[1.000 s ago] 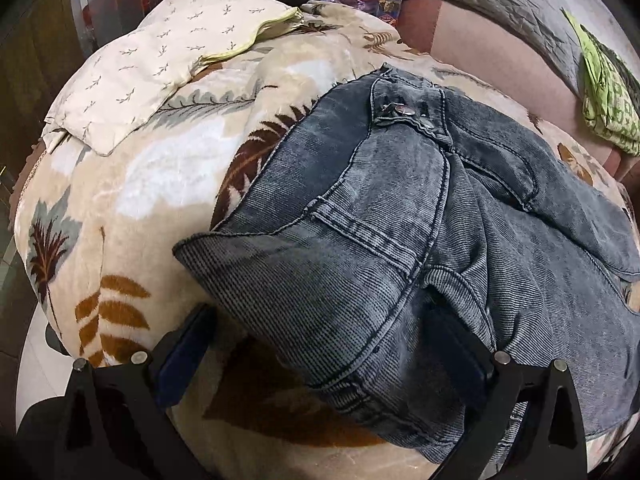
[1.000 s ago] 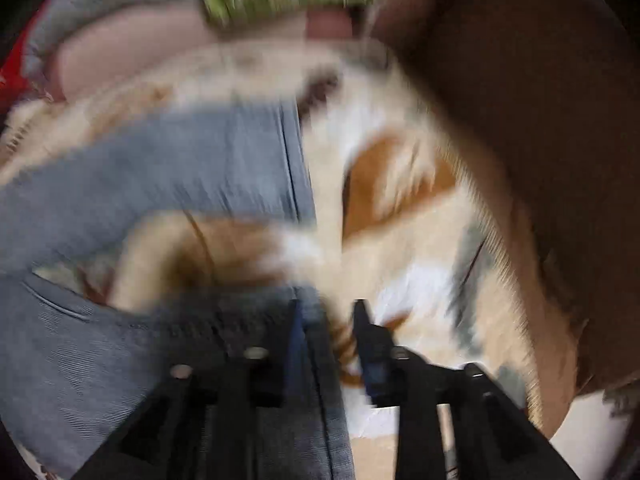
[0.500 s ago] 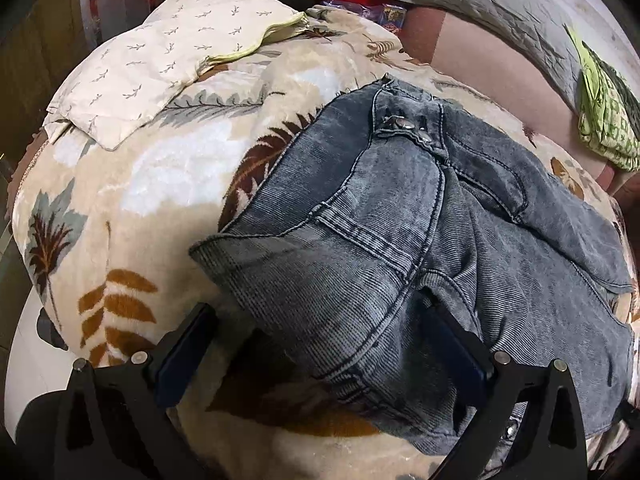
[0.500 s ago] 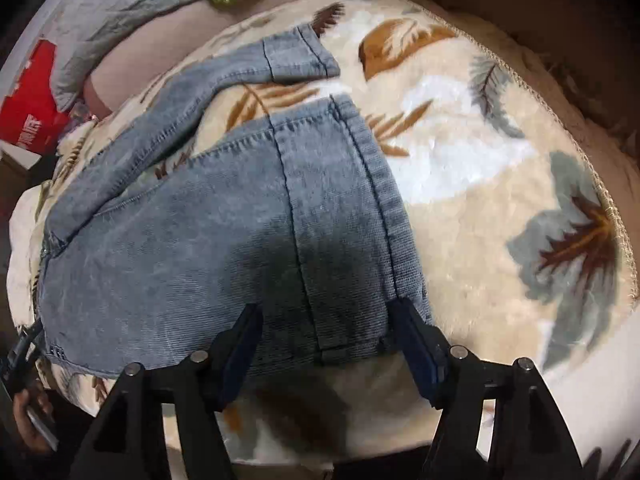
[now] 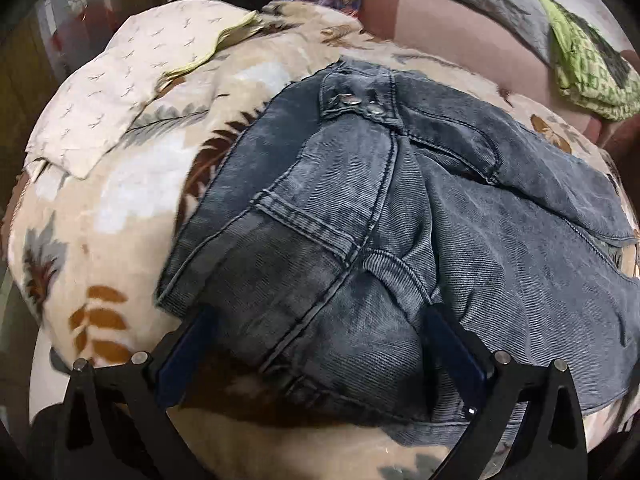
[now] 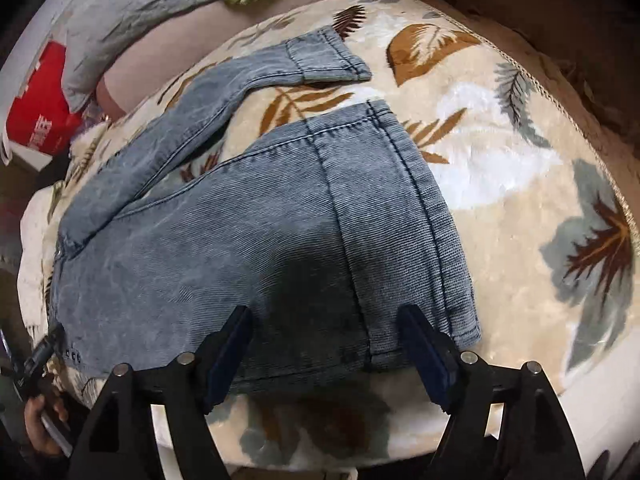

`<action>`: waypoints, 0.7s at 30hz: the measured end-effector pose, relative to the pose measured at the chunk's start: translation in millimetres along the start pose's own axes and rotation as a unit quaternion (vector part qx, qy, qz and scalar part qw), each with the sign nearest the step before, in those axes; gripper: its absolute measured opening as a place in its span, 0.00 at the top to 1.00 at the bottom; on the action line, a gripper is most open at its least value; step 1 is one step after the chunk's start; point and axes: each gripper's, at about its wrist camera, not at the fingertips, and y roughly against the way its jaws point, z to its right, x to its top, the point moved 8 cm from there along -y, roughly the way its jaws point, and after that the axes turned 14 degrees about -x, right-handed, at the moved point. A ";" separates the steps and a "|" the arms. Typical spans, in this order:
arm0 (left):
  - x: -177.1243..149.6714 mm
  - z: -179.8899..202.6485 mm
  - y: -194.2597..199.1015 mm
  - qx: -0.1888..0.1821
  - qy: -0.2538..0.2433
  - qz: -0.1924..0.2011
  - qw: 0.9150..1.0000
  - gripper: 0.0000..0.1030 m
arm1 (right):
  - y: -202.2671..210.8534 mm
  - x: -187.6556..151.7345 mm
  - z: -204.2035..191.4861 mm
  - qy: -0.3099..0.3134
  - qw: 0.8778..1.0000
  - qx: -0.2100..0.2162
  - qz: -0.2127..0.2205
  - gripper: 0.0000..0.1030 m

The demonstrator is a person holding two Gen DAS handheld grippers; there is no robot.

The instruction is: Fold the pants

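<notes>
1. Grey-blue denim pants [image 5: 400,220] spread flat on leaf-print blanket [image 5: 100,208] – waistband snaps toward 12 o'clock in left wrist view, legs trailing off toward 3 o'clock
2. Left gripper [image 5: 320,356] with jaws spread wide, straddling the near waist corner; nothing clamped
3. Right gripper [image 6: 328,344] likewise spread apart, fingers either side of the nearer leg's hem edge at 6 o'clock
4. Second leg hem [image 6: 328,58] lying apart near 12 o'clock – blanket showing between the two legs
5. Cream pillowcase [image 5: 132,84] at 10 o'clock, green cloth [image 5: 588,68] at 2 o'clock, red bag [image 6: 40,116] at 9 o'clock
</notes>
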 end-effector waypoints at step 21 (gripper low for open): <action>152.0 23.1 -35.8 -0.079 0.018 0.026 0.996 0.00 | -38.4 197.8 14.2 -0.080 0.996 0.027 0.039 0.24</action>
